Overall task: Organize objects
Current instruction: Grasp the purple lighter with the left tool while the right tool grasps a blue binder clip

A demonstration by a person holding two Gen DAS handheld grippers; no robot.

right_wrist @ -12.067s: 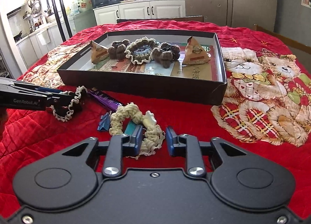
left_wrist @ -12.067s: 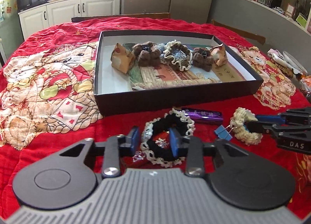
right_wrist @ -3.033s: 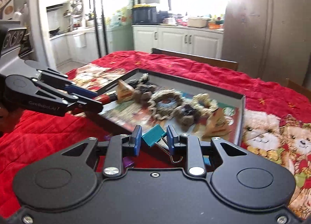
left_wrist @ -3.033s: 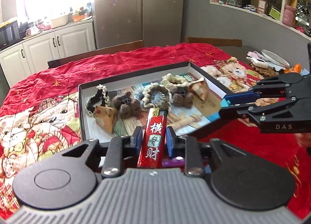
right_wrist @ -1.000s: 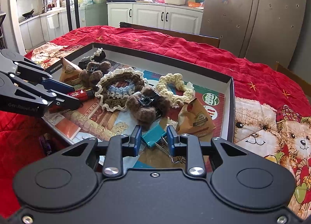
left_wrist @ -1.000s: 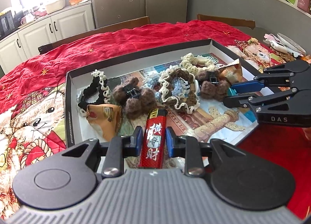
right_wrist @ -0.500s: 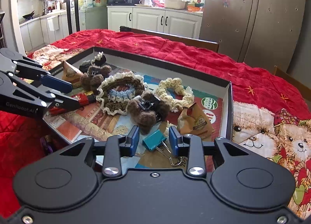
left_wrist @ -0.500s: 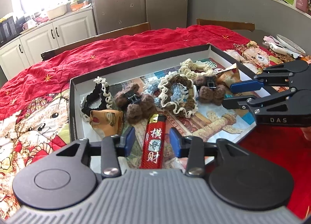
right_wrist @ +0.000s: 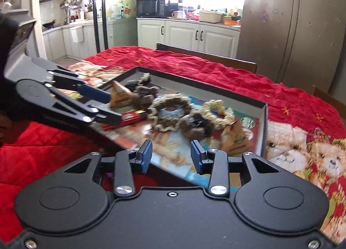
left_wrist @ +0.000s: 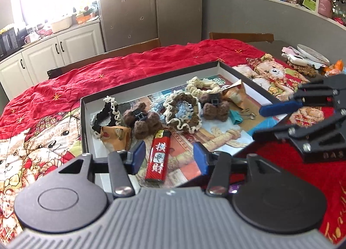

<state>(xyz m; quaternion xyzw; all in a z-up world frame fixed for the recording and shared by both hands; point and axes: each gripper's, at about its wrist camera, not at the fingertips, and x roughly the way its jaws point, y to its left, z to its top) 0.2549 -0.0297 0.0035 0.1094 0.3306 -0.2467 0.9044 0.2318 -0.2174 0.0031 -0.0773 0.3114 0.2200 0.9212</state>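
Note:
A shallow black box (left_wrist: 149, 79) on the red tablecloth holds scrunchies, brown hair clips and small packets. A red lighter (left_wrist: 157, 155) lies in the box's near part, between the open fingers of my left gripper (left_wrist: 167, 158), which is raised above it. A teal binder clip (left_wrist: 236, 116) lies in the box at the right. My right gripper (right_wrist: 170, 157) is open and empty above the box's near edge; it also shows in the left wrist view (left_wrist: 270, 121). The lighter also shows in the right wrist view (right_wrist: 126, 119).
A purple object (left_wrist: 233, 188) lies on the cloth by the box's near edge, mostly hidden. Plates and clutter (left_wrist: 307, 59) sit at the table's far right. Chair backs (right_wrist: 205, 55) stand behind the table. The box wall (right_wrist: 265, 128) rises at the right.
Both grippers have opened wider and lifted back. The lighter and the binder clip, let go half a second ago, now lie in the box.

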